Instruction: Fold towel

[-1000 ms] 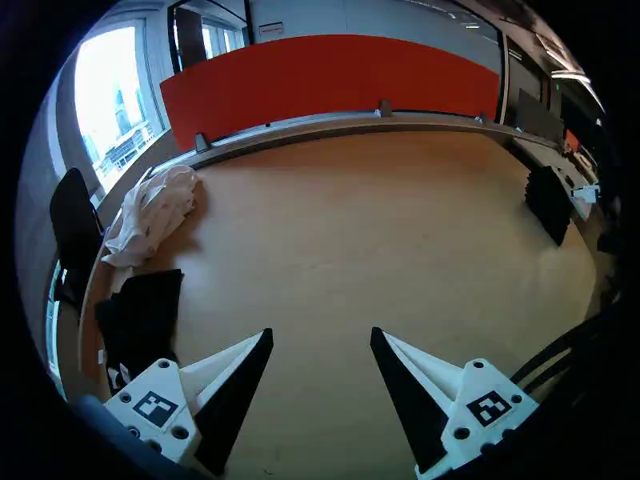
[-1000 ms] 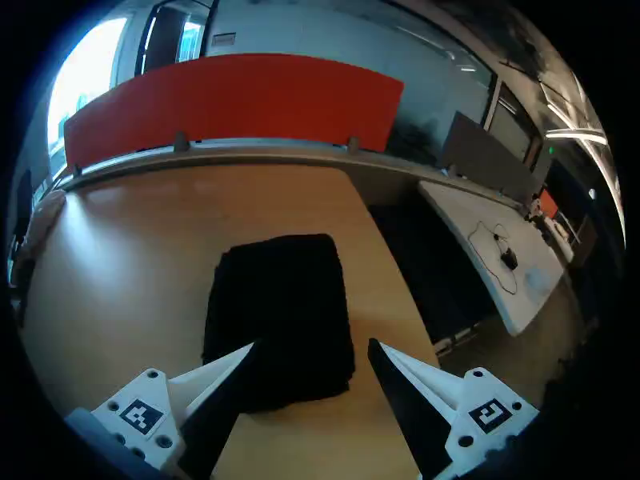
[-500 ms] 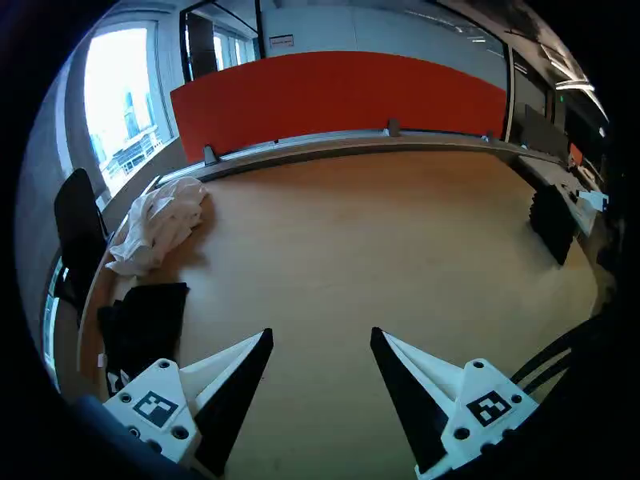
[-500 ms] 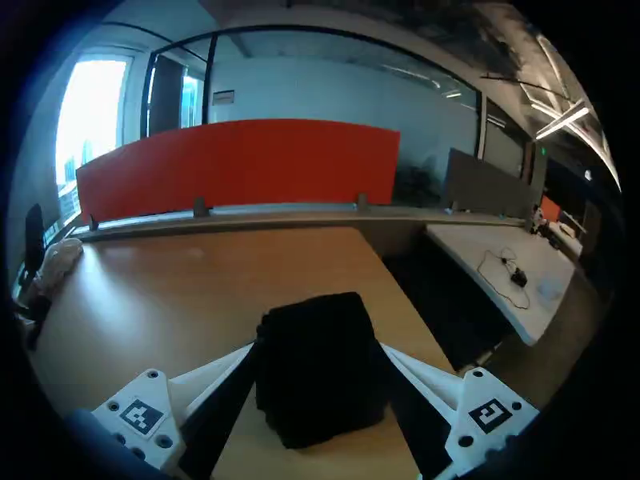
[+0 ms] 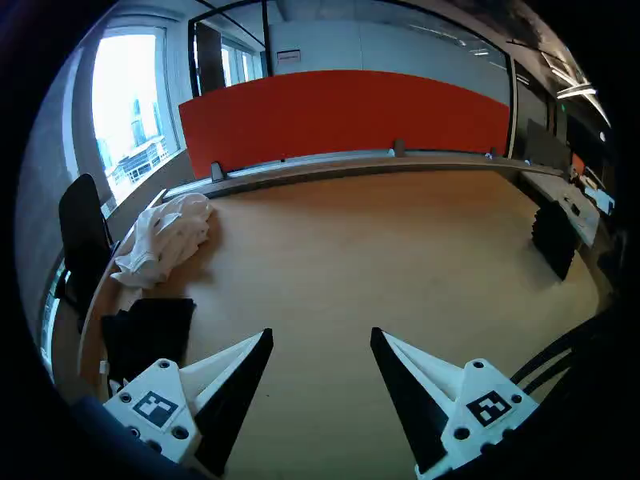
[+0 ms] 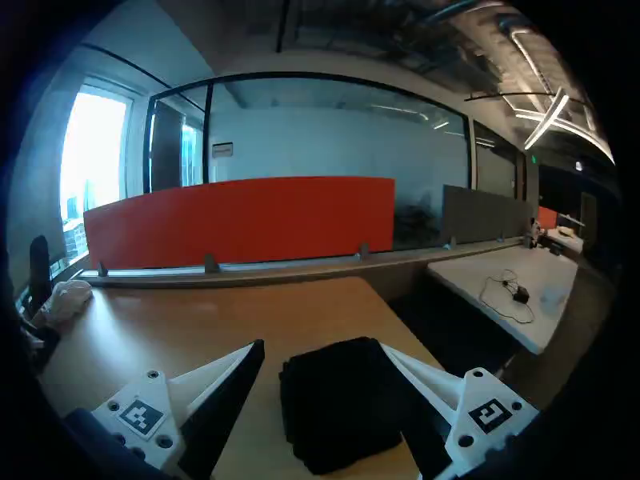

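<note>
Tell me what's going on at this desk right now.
A person holds a gripper in each hand over a wooden desk. The right gripper is open, and a folded black towel lies on the desk between its fingers, nearer the right one and apparently not clamped. The left gripper is open above bare desk. A crumpled white cloth and a black cloth lie near the desk's left edge.

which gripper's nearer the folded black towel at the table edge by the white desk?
Right. The right gripper is open with the folded black towel between its fingers; the left gripper is across the table, the towel far off to its right.
</note>
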